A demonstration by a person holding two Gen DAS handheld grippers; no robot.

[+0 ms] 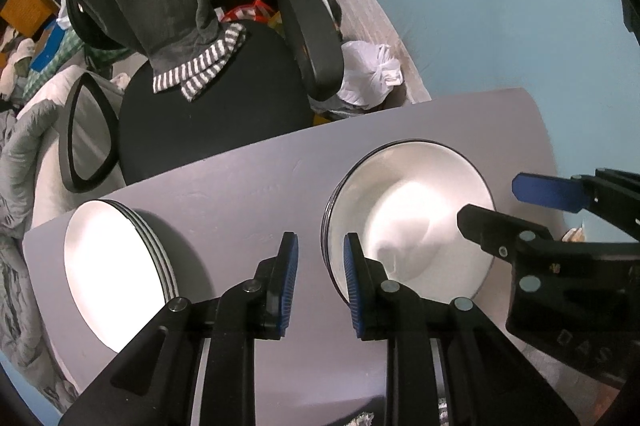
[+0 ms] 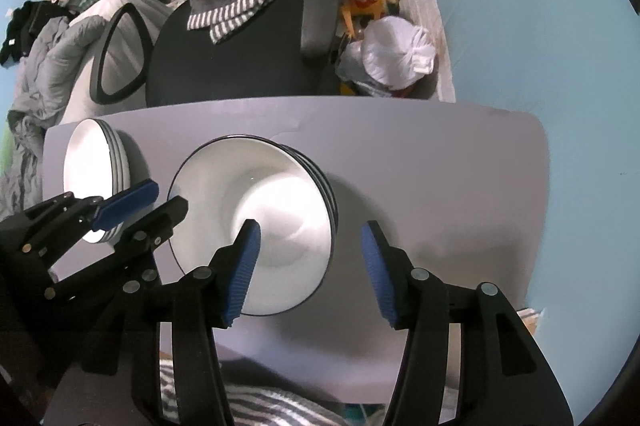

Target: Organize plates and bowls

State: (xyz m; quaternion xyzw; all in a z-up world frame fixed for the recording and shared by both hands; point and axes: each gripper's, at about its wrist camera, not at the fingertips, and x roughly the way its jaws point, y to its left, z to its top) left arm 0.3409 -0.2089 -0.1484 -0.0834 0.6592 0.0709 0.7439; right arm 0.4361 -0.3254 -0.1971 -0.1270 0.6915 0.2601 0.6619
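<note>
Left claw (image 1: 318,280) narrow, gripping nothing, above table (image 1: 248,186); right claw (image 2: 310,268) wide, empty. Bowl stack (image 2: 280,202) at twelve o'clock, plate stack (image 2: 96,162) at ten.

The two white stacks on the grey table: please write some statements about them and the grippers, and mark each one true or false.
1. The bowl stack has a dark rim line. True.
2. The plate stack lies to the right of the bowls. False: it lies to their left.
3. The right gripper holds a bowl. False: its jaws are open and hold nothing.
4. The left gripper is open and holds nothing. True.
5. A black office chair stands beyond the table. True.
6. A cup sits inside the top bowl. False: the bowl is empty.
</note>
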